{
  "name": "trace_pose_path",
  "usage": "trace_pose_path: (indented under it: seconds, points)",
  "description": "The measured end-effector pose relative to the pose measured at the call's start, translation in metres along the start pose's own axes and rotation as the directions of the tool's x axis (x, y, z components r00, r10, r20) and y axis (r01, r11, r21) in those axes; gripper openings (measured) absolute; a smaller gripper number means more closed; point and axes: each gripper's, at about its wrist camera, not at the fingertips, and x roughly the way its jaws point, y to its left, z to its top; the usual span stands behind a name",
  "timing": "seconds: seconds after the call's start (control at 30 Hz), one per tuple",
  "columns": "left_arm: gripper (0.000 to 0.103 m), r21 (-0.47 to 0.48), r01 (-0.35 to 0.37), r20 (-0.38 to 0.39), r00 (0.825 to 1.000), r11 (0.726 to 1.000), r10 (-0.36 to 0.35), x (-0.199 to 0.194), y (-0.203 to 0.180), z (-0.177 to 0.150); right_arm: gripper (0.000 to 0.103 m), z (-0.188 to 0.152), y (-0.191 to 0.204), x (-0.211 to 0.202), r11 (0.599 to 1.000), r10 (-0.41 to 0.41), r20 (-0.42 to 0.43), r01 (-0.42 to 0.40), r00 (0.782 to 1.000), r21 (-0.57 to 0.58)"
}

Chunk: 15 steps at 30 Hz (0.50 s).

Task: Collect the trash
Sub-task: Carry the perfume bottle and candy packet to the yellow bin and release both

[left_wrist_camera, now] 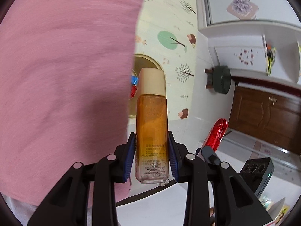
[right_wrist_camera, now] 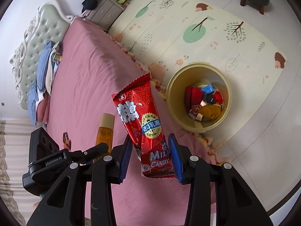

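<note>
My left gripper [left_wrist_camera: 152,146] is shut on an amber bottle [left_wrist_camera: 152,124] with a cream cap, held upright over the edge of the pink bed [left_wrist_camera: 65,75]. My right gripper [right_wrist_camera: 150,150] is shut on a red milk candy bag [right_wrist_camera: 143,120]; its blue pads press the bag's lower part. The right wrist view also catches the amber bottle [right_wrist_camera: 105,131] and the left gripper's body to its left. A yellow trash bin [right_wrist_camera: 199,96] stands on the floor mat beside the bed, with red, blue and brown rubbish inside. In the left wrist view the trash bin [left_wrist_camera: 148,62] is mostly hidden behind the bed and bottle.
A patterned play mat [right_wrist_camera: 207,28] covers the floor by the bed. Folded clothes [right_wrist_camera: 45,66] lie near the padded headboard. A small dark object [right_wrist_camera: 66,139] lies on the sheet. A green stool [left_wrist_camera: 220,79] and a brown cabinet [left_wrist_camera: 267,116] stand beyond the mat.
</note>
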Motion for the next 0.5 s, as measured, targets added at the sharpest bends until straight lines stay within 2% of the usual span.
trace_pose_path:
  seconds: [0.23,0.5]
  points:
    - [0.033,0.062,-0.043,-0.058,0.997,0.997,0.046,0.038,-0.034,0.013,0.04,0.032,-0.035,0.002,0.998,-0.003,0.0,0.003,1.0,0.063]
    - [0.033,0.099,-0.06,-0.11,0.991,0.993,0.071,0.07,-0.056,0.031,0.04,0.065,-0.051,0.01,0.998,-0.009,-0.01,0.01,1.0,0.07]
